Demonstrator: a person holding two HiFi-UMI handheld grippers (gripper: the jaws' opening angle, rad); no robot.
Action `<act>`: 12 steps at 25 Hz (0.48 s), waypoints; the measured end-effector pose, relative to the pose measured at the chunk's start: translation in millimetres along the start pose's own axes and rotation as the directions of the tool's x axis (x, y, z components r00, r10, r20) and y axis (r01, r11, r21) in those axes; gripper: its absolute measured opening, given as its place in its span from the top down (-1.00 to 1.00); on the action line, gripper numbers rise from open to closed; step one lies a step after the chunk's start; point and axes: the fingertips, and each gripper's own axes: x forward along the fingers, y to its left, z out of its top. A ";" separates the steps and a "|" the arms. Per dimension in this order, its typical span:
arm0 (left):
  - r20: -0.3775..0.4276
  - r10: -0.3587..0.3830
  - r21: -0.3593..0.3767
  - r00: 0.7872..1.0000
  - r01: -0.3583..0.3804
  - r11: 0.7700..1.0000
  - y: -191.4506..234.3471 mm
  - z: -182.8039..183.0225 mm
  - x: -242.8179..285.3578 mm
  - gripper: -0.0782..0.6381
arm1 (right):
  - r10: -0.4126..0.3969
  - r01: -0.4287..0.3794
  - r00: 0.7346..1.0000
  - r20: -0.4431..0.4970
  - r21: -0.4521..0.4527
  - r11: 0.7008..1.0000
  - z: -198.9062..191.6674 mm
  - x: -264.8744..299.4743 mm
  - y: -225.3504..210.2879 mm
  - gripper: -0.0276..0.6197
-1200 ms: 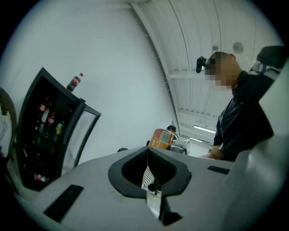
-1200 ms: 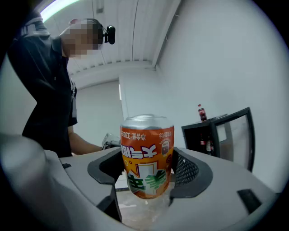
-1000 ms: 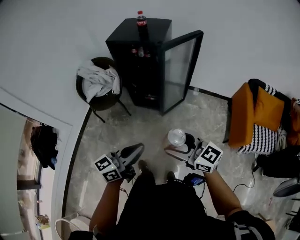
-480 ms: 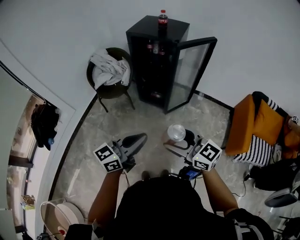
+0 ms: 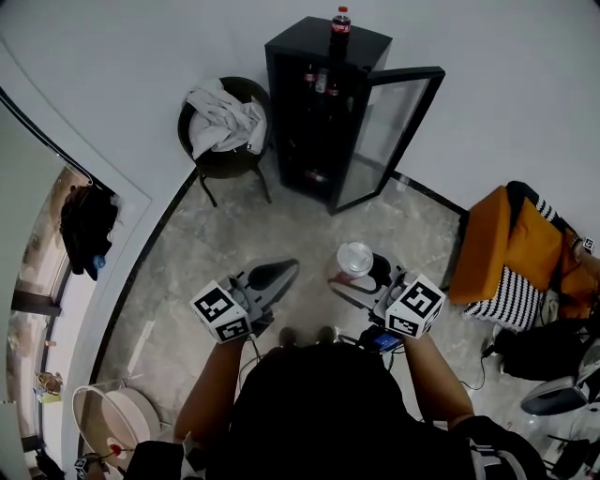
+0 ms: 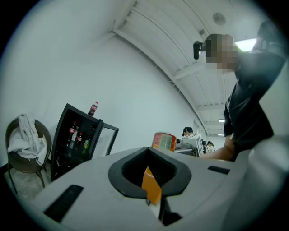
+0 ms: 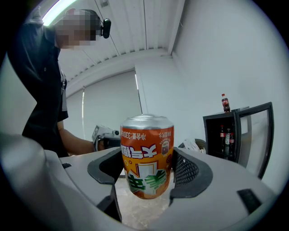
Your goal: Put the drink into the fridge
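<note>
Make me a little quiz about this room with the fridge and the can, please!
1. True or false: the fridge has its door open.
2. What is the right gripper holding? A a banana, B an orange can, C a shoe.
3. Fill in: on top of the fridge stands a ____.
Key: 1 true. 2 B. 3 bottle.
</note>
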 end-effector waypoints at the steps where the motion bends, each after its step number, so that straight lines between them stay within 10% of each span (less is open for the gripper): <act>1: 0.005 0.004 0.006 1.000 -0.004 1.000 0.4 1.4 -0.3 0.75 | -0.001 0.001 1.000 0.001 -0.001 1.000 0.2 0.1 0.3 -0.09; 12: -0.070 0.055 0.073 0.996 -0.050 0.996 0.8 -13.9 -1.2 0.75 | -0.017 0.017 1.000 -0.015 0.009 1.000 -4.4 -1.2 1.4 -0.09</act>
